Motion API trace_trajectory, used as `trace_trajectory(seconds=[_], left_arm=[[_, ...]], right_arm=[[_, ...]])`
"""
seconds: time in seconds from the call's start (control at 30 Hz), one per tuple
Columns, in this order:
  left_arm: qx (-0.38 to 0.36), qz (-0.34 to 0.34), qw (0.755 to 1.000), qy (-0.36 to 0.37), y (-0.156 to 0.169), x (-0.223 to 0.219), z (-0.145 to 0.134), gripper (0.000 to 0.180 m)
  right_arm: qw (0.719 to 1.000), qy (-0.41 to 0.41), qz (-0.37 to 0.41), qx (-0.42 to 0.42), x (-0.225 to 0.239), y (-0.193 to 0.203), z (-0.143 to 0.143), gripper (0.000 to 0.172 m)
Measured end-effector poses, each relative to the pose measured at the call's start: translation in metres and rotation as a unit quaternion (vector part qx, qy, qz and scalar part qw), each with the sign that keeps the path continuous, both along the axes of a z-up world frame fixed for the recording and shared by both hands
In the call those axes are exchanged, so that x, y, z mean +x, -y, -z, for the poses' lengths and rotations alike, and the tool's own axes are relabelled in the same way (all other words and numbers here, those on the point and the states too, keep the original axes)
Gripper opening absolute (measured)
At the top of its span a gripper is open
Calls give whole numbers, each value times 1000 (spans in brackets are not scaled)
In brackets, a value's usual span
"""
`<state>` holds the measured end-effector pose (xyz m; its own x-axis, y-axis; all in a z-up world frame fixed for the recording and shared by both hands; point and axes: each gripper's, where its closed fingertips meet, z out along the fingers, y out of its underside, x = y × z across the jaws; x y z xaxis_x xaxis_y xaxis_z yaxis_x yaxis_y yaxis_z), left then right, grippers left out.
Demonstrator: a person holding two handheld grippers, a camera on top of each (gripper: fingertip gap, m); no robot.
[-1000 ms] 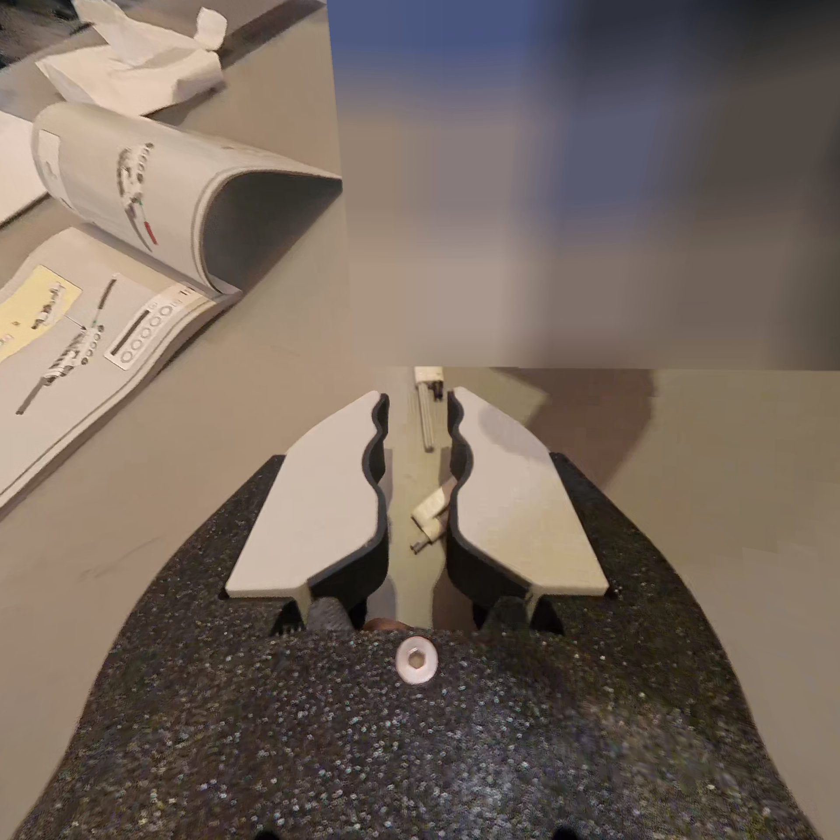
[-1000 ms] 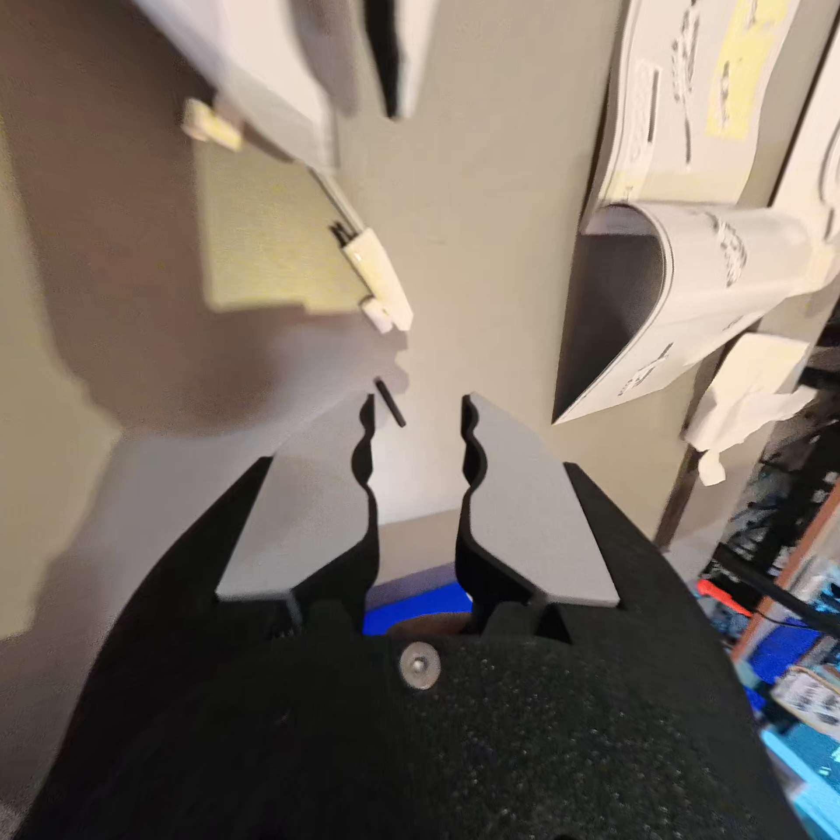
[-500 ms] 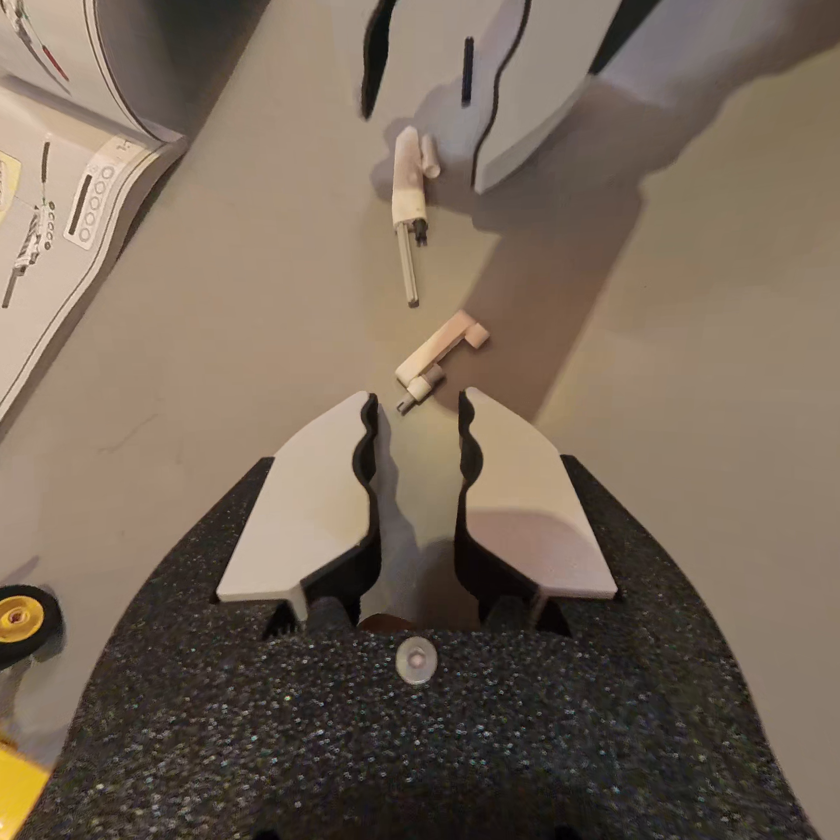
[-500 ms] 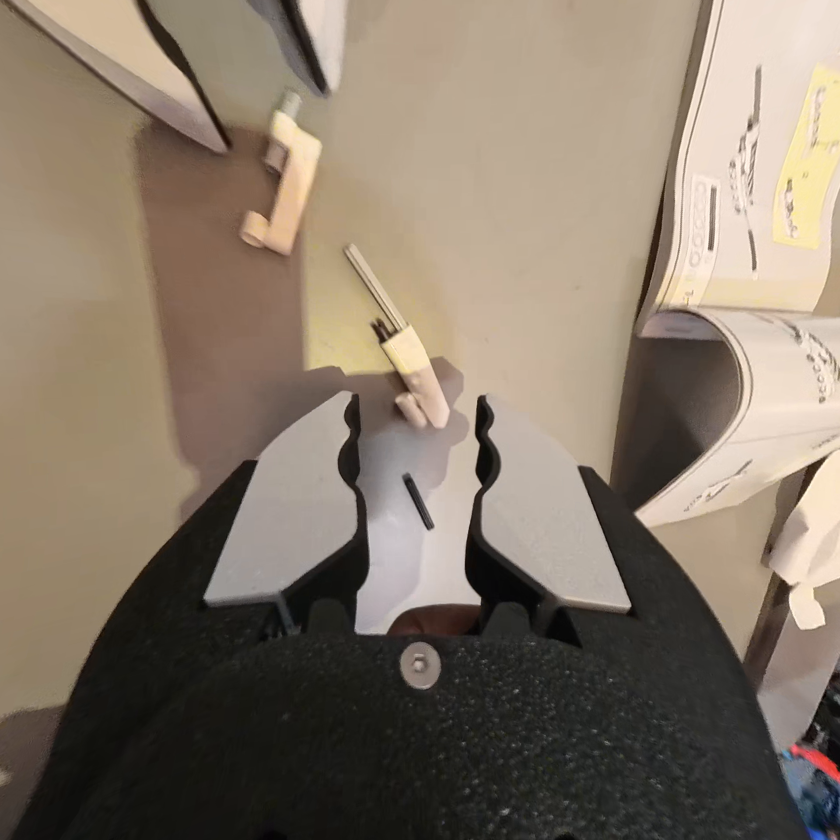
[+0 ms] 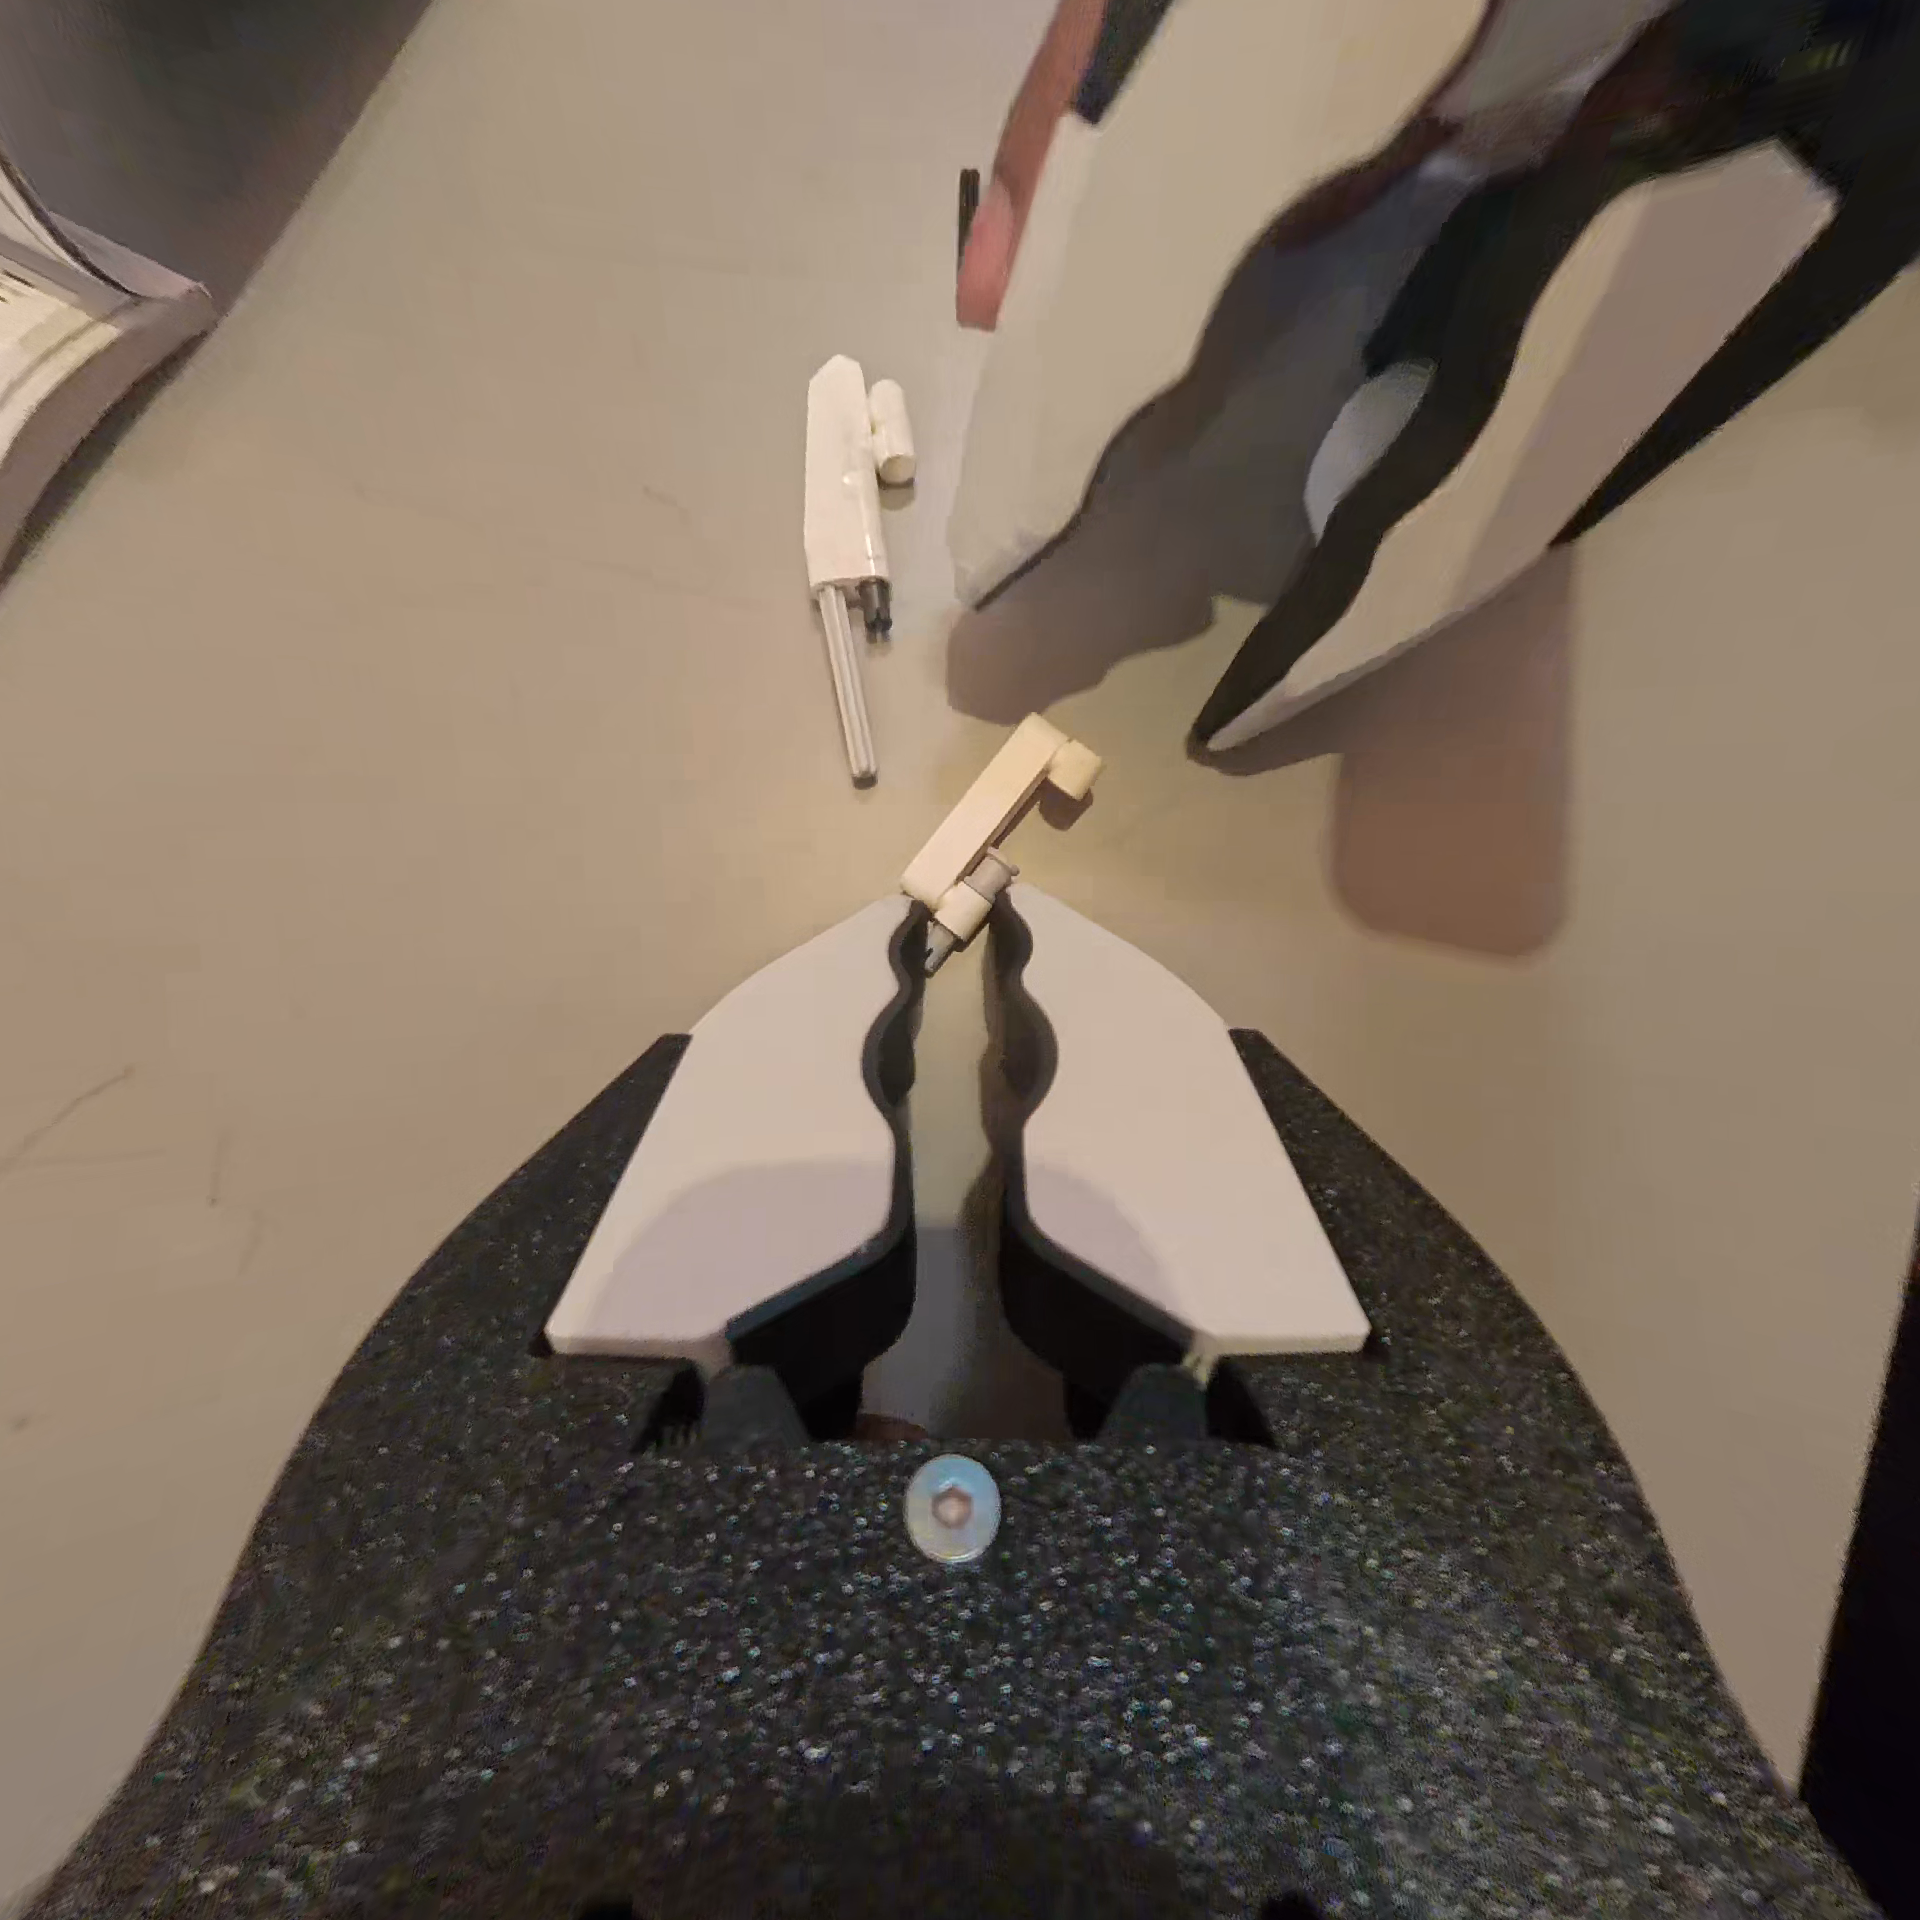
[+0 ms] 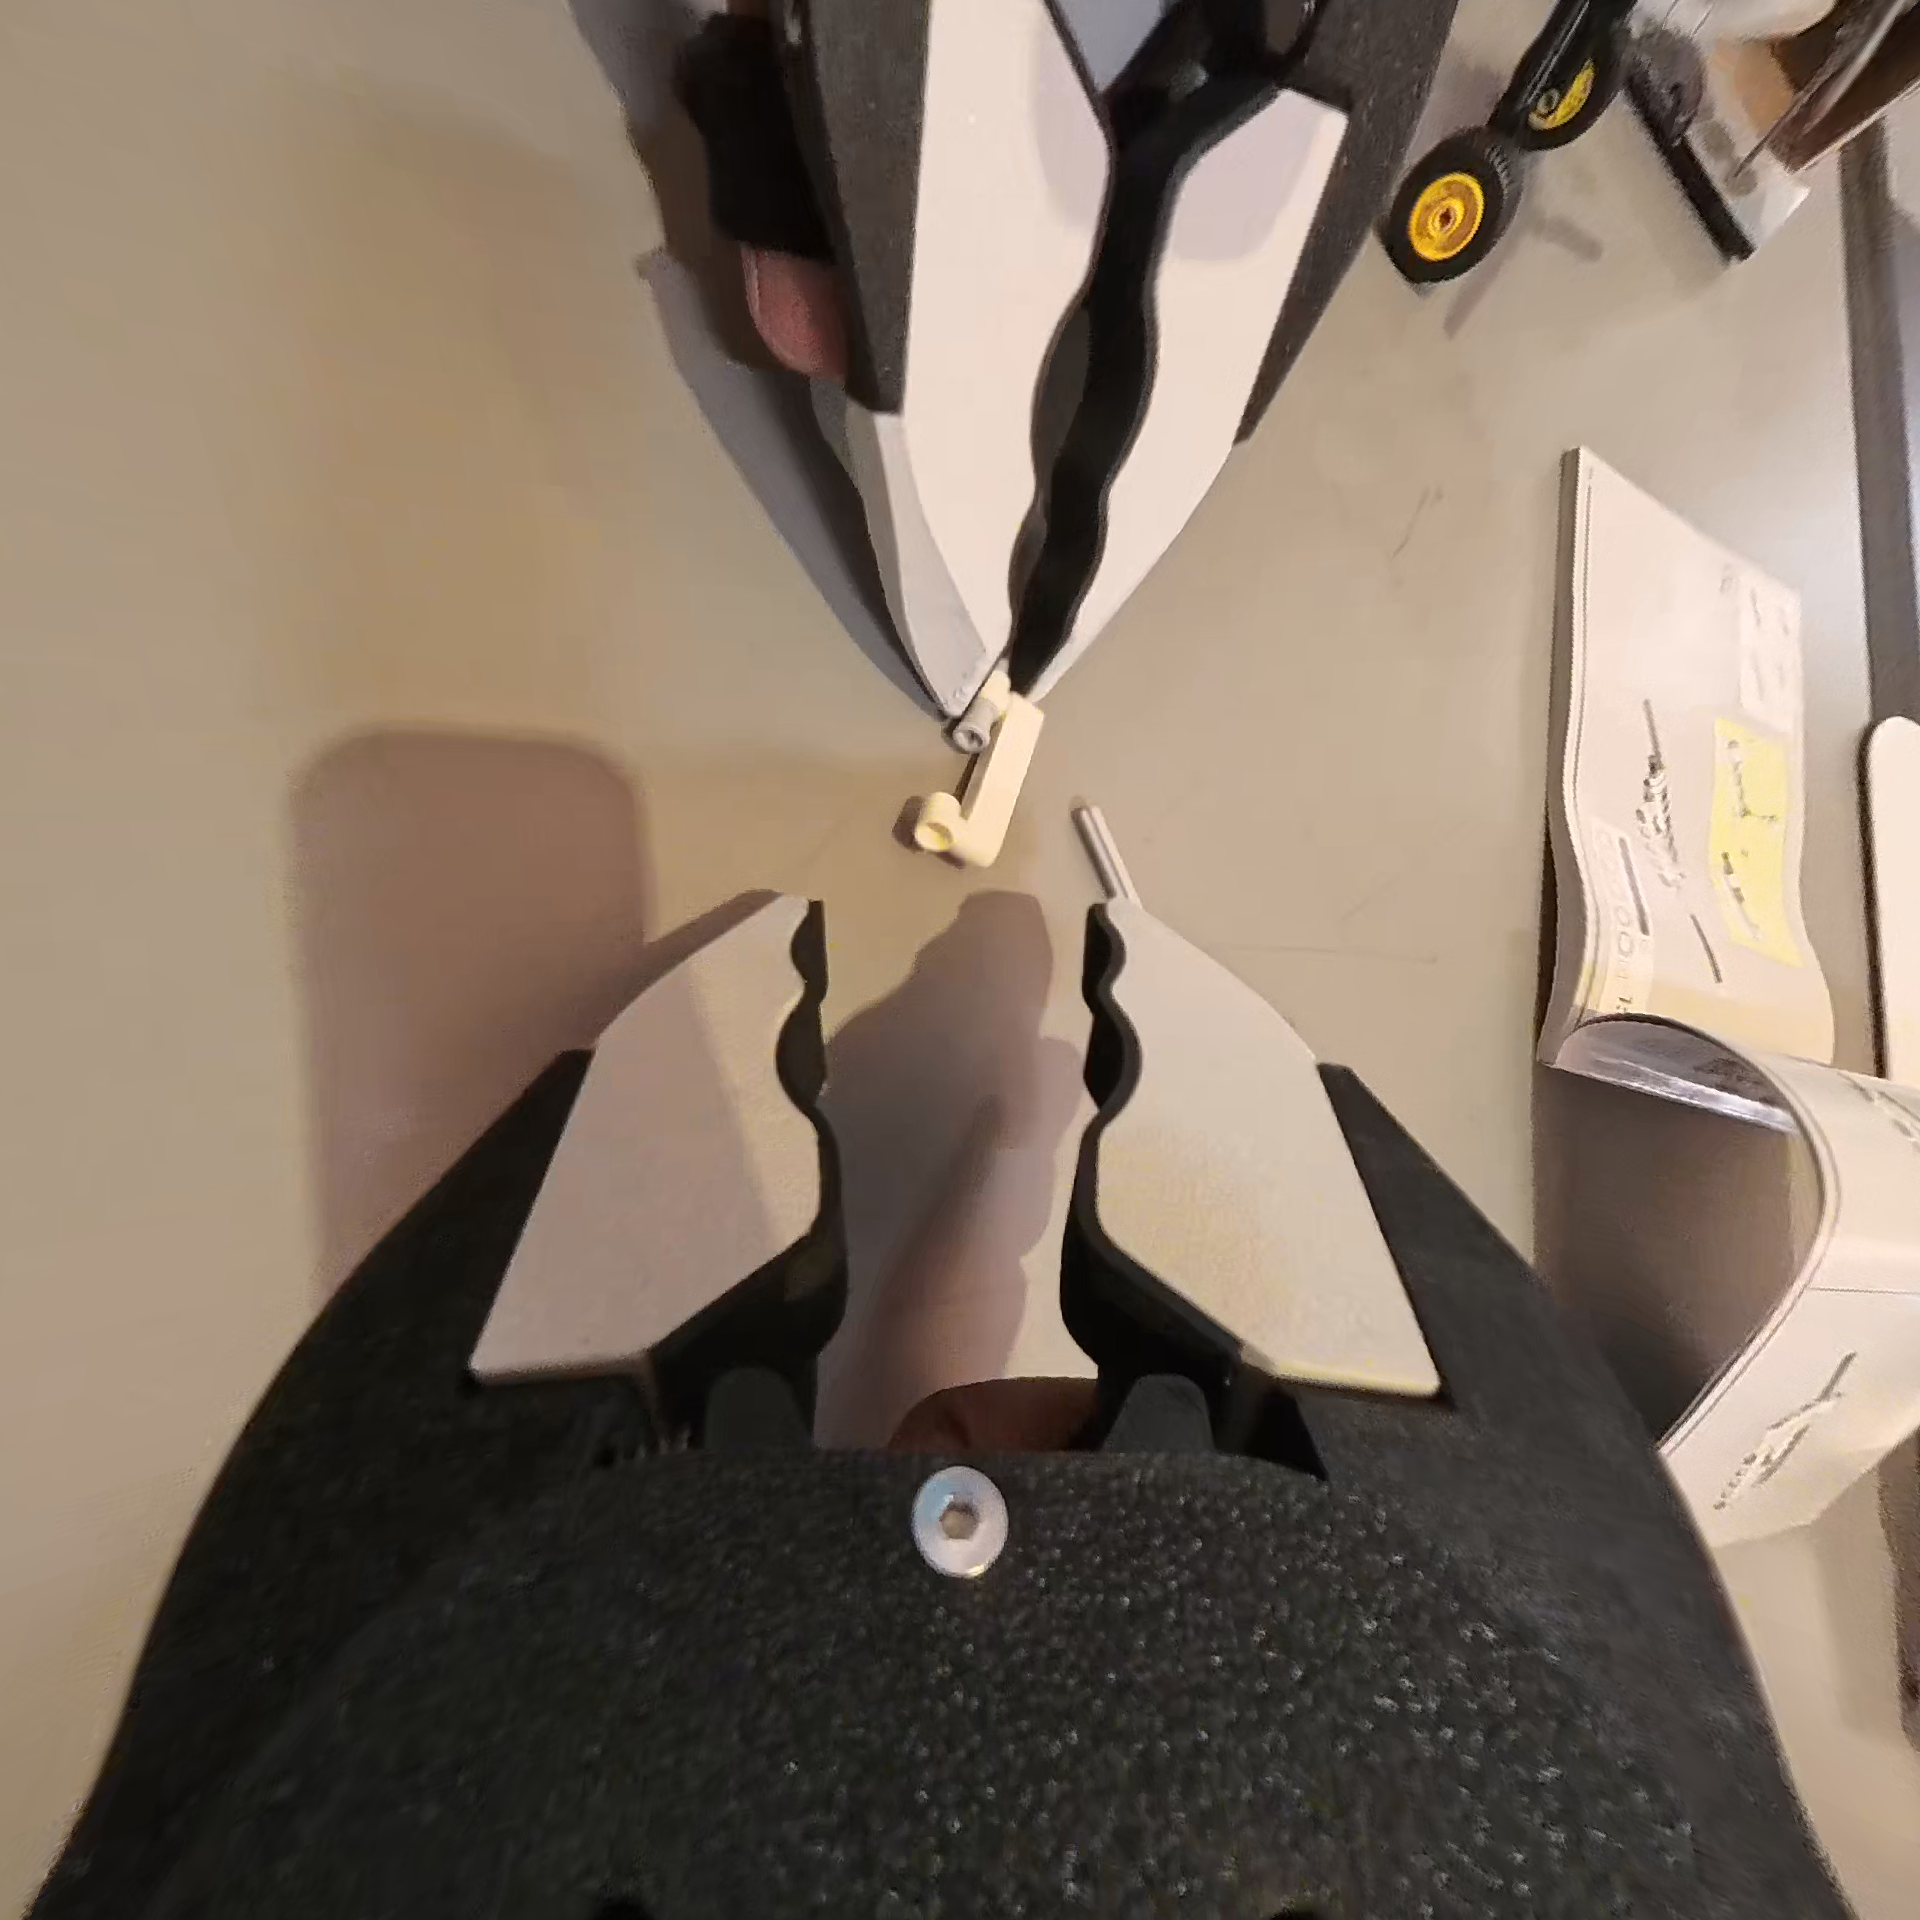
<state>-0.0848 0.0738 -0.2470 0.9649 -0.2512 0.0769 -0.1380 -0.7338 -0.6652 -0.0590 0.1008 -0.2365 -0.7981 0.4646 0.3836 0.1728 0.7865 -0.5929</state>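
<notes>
On beige table (image 5: pixel 436 644), left claw (image 5: pixel 954 914) nipping cream connector piece (image 5: pixel 987 821)

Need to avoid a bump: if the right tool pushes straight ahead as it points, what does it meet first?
Probably the small cream L-shaped plastic piece lying on the beige table, just ahead of the open right tool; the left tool grips its far end. Height above the table is unclear.

Warm, dim light falls on my table (image 5: pixel 436 727), casting soft brown shadows beneath my tongs. My right gripper (image 5: pixel 1091 644) is smeared by motion blur in the left view. Wide-angle bending curves the edges.
</notes>
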Motion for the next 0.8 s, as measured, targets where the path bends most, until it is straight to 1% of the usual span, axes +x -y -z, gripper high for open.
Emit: trace_trajectory(seconds=[0.07, 0.2, 0.3, 0.37, 0.43, 0.53, 0.6, 0.7, 0.8], left_arm=[[-9, -15, 999, 36, -3, 4, -1, 12], [-25, -17, 995, 100, -9, 16, -3, 12], [-33, -6, 990, 139, -13, 24, -5, 12], [-32, -1, 989, 142, -16, 26, -6, 12], [-17, 10, 992, 124, -20, 26, -7, 12], [23, 34, 997, 59, -26, 24, -10, 13], [44, 57, 997, 14, -30, 23, -11, 14], [58, 81, 994, -42, -36, 21, -9, 15], [60, 100, 990, -73, -39, 21, -7, 16]], right_arm=[[1000, -23, -10, -1, 1, 2, 0, 47], [996, -80, -22, 14, 0, 3, -3, 40], [996, -82, -16, 29, -1, -1, -1, 29], [997, -71, -13, 27, 1, -3, 1, 16], [999, -45, 7, 10, 3, -8, 3, 15], [997, 32, 48, -52, 7, -15, 6, 15], [988, 85, 81, -105, 8, -21, 7, 15], [966, 147, 120, -178, 5, -26, 6, 15], [952, 178, 131, -212, 6, -29, 4, 14]])
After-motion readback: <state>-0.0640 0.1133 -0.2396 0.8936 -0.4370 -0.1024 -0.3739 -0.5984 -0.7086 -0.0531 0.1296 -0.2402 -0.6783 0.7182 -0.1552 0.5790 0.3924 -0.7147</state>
